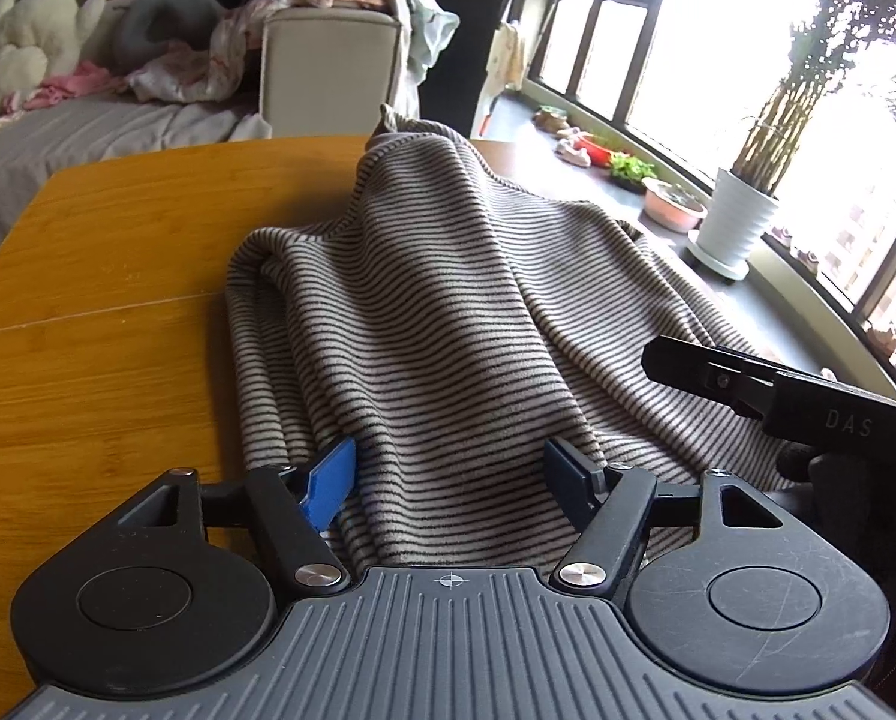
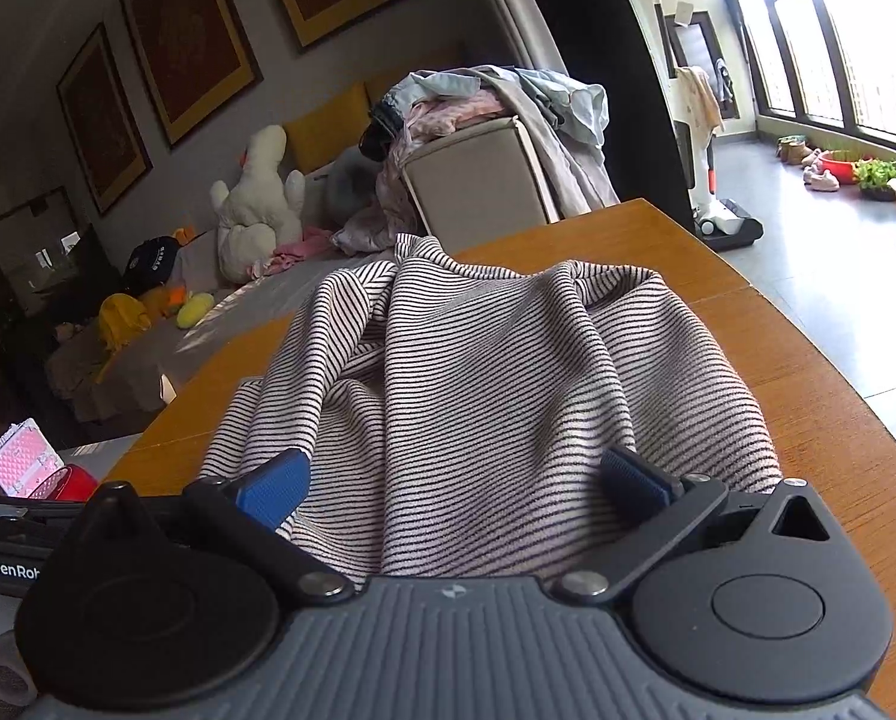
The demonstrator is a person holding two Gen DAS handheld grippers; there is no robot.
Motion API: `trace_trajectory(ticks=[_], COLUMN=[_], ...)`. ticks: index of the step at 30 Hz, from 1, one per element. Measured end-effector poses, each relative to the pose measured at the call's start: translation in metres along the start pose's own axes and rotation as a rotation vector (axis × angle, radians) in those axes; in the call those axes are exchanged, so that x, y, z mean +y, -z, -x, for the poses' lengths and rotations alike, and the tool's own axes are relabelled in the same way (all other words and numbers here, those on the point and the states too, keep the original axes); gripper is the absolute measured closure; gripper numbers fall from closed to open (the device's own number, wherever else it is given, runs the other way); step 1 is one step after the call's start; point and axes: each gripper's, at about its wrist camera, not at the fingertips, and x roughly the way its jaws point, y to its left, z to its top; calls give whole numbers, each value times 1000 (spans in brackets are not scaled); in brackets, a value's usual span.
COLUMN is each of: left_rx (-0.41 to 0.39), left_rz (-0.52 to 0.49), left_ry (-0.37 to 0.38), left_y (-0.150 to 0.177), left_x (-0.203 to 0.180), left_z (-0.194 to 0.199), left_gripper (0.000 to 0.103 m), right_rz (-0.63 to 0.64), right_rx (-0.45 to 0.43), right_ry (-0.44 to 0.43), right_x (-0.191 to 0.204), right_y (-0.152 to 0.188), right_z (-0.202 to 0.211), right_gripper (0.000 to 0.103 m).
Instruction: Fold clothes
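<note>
Closest to the lens in the left wrist view, the left gripper (image 1: 451, 483) has its blue pads (image 1: 328, 483) spread wide, with the near edge of the striped top (image 1: 448, 312) bunched up between them. The cloth runs through the gap, but the pads sit far apart, so it's open and I can't tell if it's pinching anything. Same deal on the other side: the right gripper (image 2: 454, 489) has its pads (image 2: 271, 489) splayed out with striped fabric (image 2: 478, 372) humped up in the middle, open too. The right gripper's black body (image 1: 808, 402) also pokes into the left view at the right edge, hovering over the cloth.

The top itself is a grey-and-black striped thing, rumpled into folds and peaks, lying on the wooden table (image 1: 118, 312). It covers the near edge in front of both grippers and reaches back toward the far edge, with one little peak (image 1: 388, 117) sticking up at the back. Bare wood shows at the left in the left view and at the right in the right view.

Past the table there's a beige hamper (image 2: 478, 186) piled with laundry, a white plush (image 2: 259, 204) on the grey couch (image 1: 88, 132), and a white plant pot (image 1: 733, 222) by the windows.
</note>
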Motion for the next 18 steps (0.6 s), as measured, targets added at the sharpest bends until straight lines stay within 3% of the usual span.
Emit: trace_trajectory(ticks=[2,3,4,5,7,11,12,15,17,18], left_rx=[-19,-32,-45,-54,-75,-199,-194,-151,-143,-142], left_rz=[-9,-15,-23,-11,19,36,63,147,133,125], left_ry=[-35,-55,-77,-87,-107,-304,-305,-177,-136,-122], left_y=[-1,-2,-3,-7,-18,-53,-62,-76,-74,-70], left_x=[-1,-1,0,6,20,63,75,96,92,89], left_z=[-1,-2,-2,-1,-1,6,7,13,15,15], left_gripper=[45,63,90,97,97,99,99,94,82,70], right_rz=[0,1,2,3,8,25,45,149,208,207], right_rx=[0,0,1,2,7,42,71,176,197,187], right_ry=[0,1,2,3,8,26,36,68,85,54], right_x=[1,1,1,2,3,8,11,23,33,39], right_y=[0,0,-1,-1,-2,-7,-10,-20,-27,-31], right_z=[0,0,0,0,-1,-4,-7,-16,-15,-9], right_gripper=[0,0,0,0,0,0,0,0,3,16])
